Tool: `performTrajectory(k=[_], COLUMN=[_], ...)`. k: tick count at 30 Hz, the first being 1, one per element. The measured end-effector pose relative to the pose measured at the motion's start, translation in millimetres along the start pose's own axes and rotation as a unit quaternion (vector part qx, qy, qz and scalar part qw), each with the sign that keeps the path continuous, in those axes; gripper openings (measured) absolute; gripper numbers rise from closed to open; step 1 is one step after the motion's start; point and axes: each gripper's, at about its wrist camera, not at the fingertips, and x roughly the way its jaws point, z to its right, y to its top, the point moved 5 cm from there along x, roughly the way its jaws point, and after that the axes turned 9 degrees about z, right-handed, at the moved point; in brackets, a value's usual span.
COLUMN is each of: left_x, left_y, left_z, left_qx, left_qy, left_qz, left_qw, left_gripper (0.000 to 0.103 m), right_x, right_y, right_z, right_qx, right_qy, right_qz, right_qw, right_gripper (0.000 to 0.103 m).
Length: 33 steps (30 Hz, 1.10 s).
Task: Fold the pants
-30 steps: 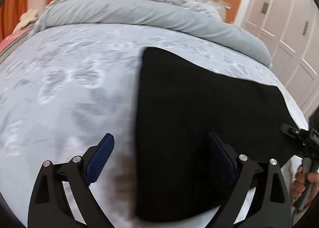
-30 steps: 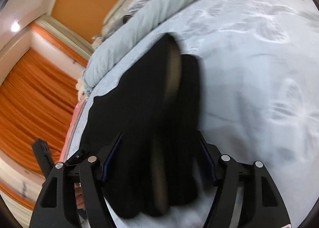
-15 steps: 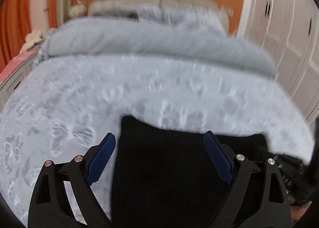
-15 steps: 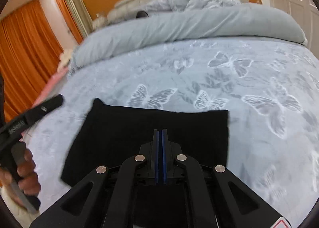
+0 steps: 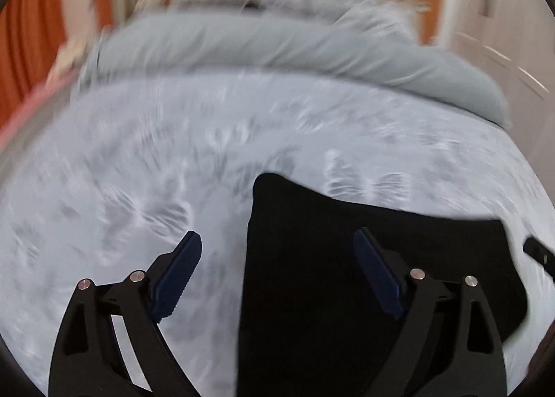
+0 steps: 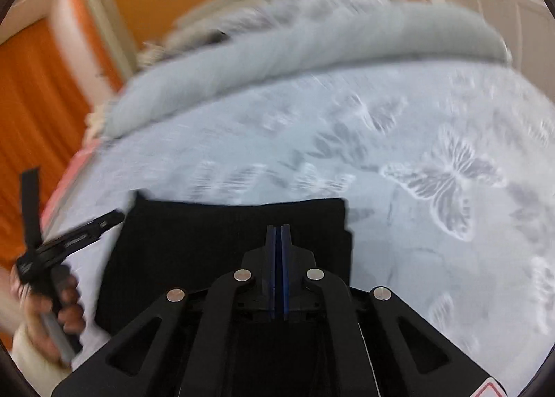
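The black pants [image 5: 312, 275] lie folded into a flat rectangle on the pale butterfly-print bed sheet [image 5: 138, 171]. My left gripper [image 5: 277, 268] is open and empty above the pants' left edge, its right finger over the cloth and its left finger over the sheet. In the right wrist view the pants [image 6: 208, 241] lie just ahead. My right gripper [image 6: 279, 234] is shut with nothing between its pads, raised over the near part of the pants. The left gripper [image 6: 104, 223] shows there at the left, held in a hand.
A rolled grey duvet [image 5: 277, 50] lies across the far side of the bed, with pillows behind it. Orange curtains [image 6: 34, 102] hang at the left and white doors [image 5: 503, 33] stand at the right. Both views are motion-blurred.
A second ago the right gripper was open over bunched cloth; it has shut and drawn back. The pants now lie flat. Both grippers have lifted away and the left view has swung left.
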Motion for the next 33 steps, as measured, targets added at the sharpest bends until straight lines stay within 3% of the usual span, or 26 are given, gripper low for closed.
performTrajectory(k=[2, 6, 9, 12, 15, 17, 19, 20, 24, 26, 29, 33], left_x=[-31.1, -27.2, 8.0, 12.9, -1.6, -23.9, -54.2, -69.5, -136.0, -157.7, -188.6, -204.2], left_y=[-7.9, -60.9, -97.9, -104.2, -96.4, -92.3, -87.5, -85.3, -87.6, -94.3, -115.1, -146.3], left_z=[10.6, 17.3, 10.9, -1.0, 0.6, 4.3, 9.1, 11.4, 18.6, 21.7, 22.1, 21.1], left_qx=[0.030, 0.040, 0.040, -0.007, 0.010, 0.038, 0.054, 0.060, 0.062, 0.057, 0.060, 0.054], left_qy=[-0.007, -0.011, 0.007, -0.014, 0.009, 0.034, 0.033, 0.032, 0.015, 0.010, 0.031, 0.028], left_qz=[0.018, -0.035, -0.077, -0.068, -0.064, -0.053, -0.033, -0.024, 0.000, -0.007, -0.005, -0.012], left_qw=[0.9994, 0.9985, 0.9962, 0.9976, 0.9979, 0.9973, 0.9974, 0.9974, 0.9980, 0.9983, 0.9977, 0.9981], left_gripper=[0.093, 0.093, 0.095, 0.098, 0.098, 0.098, 0.098, 0.098, 0.098, 0.098, 0.098, 0.098], right_x=[-19.7, -9.8, -0.4, 0.5, -16.3, -44.4, -72.8, -81.6, -118.3, -131.3, -145.6, -147.9], right_y=[-24.3, -73.3, -77.2, -76.1, -72.3, -71.0, -76.3, -79.2, -100.0, -111.4, -125.1, -143.8], right_z=[-8.8, 5.4, 21.3, 25.1, 18.4, 9.0, -4.9, -9.4, -28.7, -38.6, -46.1, -44.1], right_qx=[-0.018, -0.035, 0.012, 0.029, 0.044, 0.043, 0.036, 0.034, 0.010, -0.023, -0.055, -0.065], right_qy=[0.006, -0.046, -0.025, -0.021, -0.034, -0.055, -0.056, -0.056, -0.072, -0.091, -0.105, -0.112], right_qz=[-0.022, -0.070, -0.055, -0.054, -0.043, -0.020, 0.001, 0.006, 0.025, 0.031, 0.039, 0.023], right_qw=[1.000, 0.996, 0.998, 0.998, 0.998, 0.997, 0.998, 0.998, 0.997, 0.995, 0.992, 0.991], right_gripper=[0.002, 0.000, 0.000, 0.000, 0.001, 0.015, 0.016, 0.022, 0.070, 0.075, 0.086, 0.086])
